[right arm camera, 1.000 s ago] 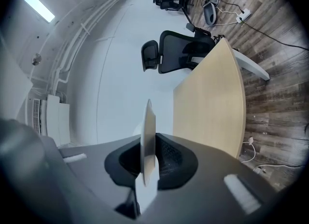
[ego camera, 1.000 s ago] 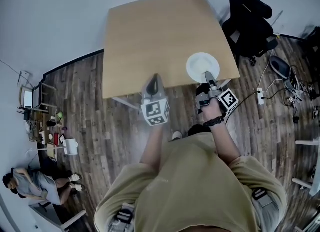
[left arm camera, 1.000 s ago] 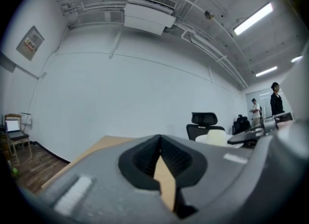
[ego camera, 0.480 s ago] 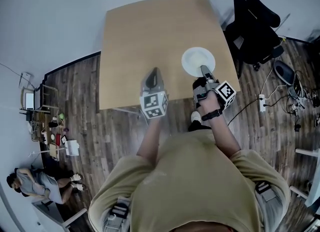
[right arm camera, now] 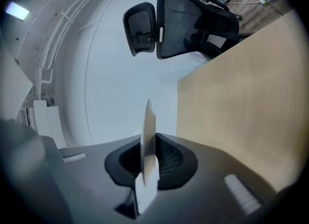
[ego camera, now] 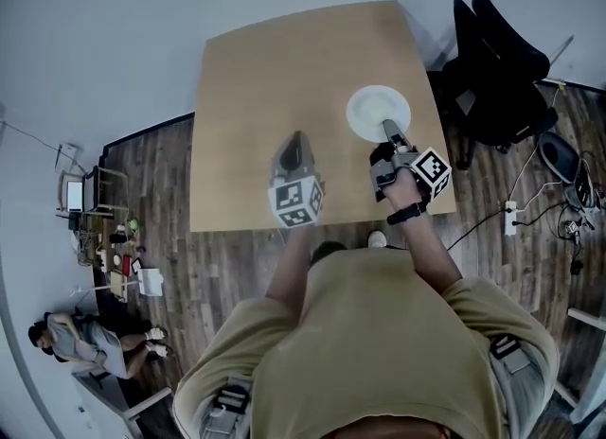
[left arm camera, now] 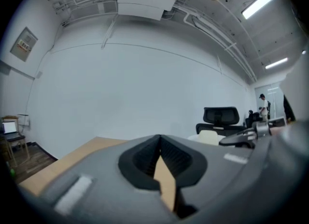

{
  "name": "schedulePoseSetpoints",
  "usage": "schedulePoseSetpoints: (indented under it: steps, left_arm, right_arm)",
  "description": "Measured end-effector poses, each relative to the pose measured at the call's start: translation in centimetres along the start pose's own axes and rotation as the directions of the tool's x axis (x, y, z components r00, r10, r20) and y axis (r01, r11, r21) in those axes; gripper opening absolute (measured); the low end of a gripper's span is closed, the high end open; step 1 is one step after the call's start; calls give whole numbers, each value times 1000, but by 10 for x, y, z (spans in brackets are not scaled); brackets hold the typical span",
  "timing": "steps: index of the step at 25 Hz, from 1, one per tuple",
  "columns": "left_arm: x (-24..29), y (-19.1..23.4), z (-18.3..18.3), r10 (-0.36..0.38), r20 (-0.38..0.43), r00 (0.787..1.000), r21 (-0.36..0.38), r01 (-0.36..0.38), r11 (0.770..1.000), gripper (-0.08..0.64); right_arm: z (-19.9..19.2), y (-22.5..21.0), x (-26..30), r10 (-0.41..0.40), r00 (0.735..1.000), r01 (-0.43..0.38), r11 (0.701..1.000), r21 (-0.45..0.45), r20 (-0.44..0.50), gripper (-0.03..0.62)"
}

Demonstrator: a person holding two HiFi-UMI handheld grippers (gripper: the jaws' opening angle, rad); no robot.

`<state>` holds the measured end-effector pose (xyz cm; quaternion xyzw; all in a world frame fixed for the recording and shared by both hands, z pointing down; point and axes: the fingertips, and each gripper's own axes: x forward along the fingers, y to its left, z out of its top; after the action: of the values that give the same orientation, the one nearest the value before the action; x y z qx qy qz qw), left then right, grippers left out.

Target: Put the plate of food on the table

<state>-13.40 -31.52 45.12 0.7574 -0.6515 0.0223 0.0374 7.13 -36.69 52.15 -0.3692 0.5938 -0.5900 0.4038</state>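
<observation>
Over the right part of the table (ego camera: 275, 78), the plate (ego camera: 377, 108) was held flat by its near rim in the right gripper (ego camera: 389, 131). Its jaws were closed narrow on that rim (in the right gripper view the plate stood edge-on between the pads). I judged that a grip at the rim left the underside free for setting down. Whether the plate touched the wood I could not tell, and no food could be made out on it.

The left gripper (ego camera: 294, 144) hung over the middle of the table, left of the plate and apart from it. Its jaws were together on nothing, so it seemed only held aside.

Nothing stood on the table near the plate. A black chair (ego camera: 497, 59) stood just beyond the right edge, cables (ego camera: 573, 219) lay on the floor farther right, and a person (ego camera: 80, 347) sat on the floor far to the left.
</observation>
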Motion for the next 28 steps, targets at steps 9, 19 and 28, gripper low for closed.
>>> schedulePoseSetpoints:
  steps: [9, 19, 28]
  left_arm:
    - [54, 22, -36, 40, -88, 995, -16, -41, 999, -1]
    - [150, 61, -48, -13, -120, 993, -46, 7, 999, 0]
    - [213, 93, -77, -43, -174, 984, -67, 32, 997, 0]
  right_arm:
    - [9, -46, 54, -76, 996, 77, 997, 17, -55, 21]
    - [15, -73, 145, -125, 991, 123, 991, -46, -55, 21]
    - [18, -127, 224, -184, 982, 179, 980, -90, -52, 21]
